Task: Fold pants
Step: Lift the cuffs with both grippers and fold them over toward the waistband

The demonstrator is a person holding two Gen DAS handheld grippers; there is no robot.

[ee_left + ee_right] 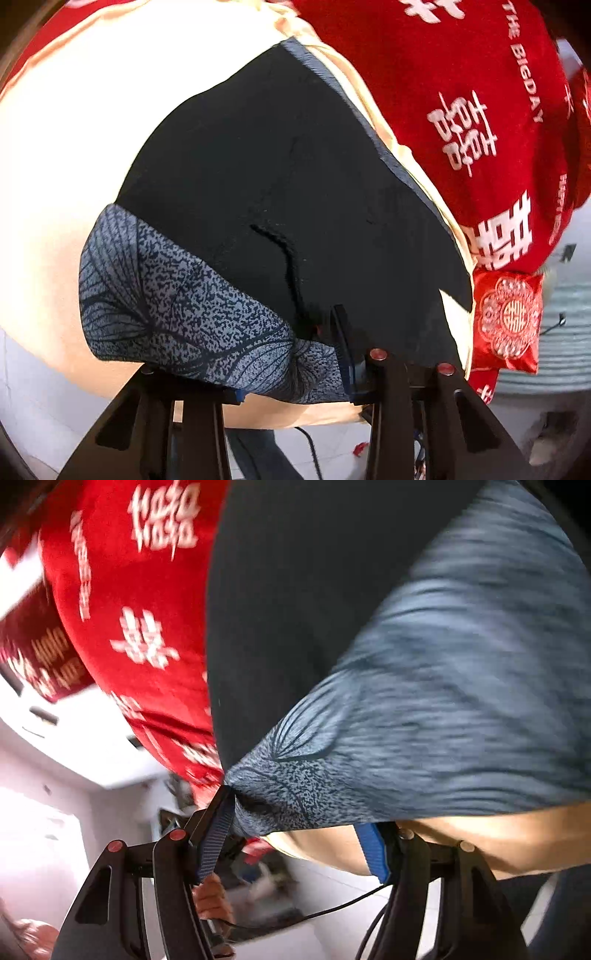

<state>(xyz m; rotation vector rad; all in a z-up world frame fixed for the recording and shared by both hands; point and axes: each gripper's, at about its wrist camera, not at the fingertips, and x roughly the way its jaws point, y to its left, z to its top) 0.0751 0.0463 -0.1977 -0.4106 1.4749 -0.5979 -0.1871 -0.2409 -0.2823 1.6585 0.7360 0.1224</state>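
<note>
Black pants (280, 177) lie spread on a cream cushion (74, 155). Their blue-grey patterned waistband (177, 306) runs along the near edge. My left gripper (291, 369) is at the bottom of the left wrist view, shut on a gathered part of that waistband. A black drawstring (284, 258) lies on the pants just above it. In the right wrist view the waistband (443, 701) is lifted and blurred, with the black cloth (288, 590) behind it. My right gripper (299, 834) is shut on the bunched band corner, and creases fan out from its left finger (218, 830).
A red blanket with white characters (461, 110) borders the pants on the right and shows again as the red blanket (129, 609). A small red embroidered cushion (506, 317) sits at the cushion's corner. A hand (210, 897) and a black cable (332, 908) show below, over white floor (37, 406).
</note>
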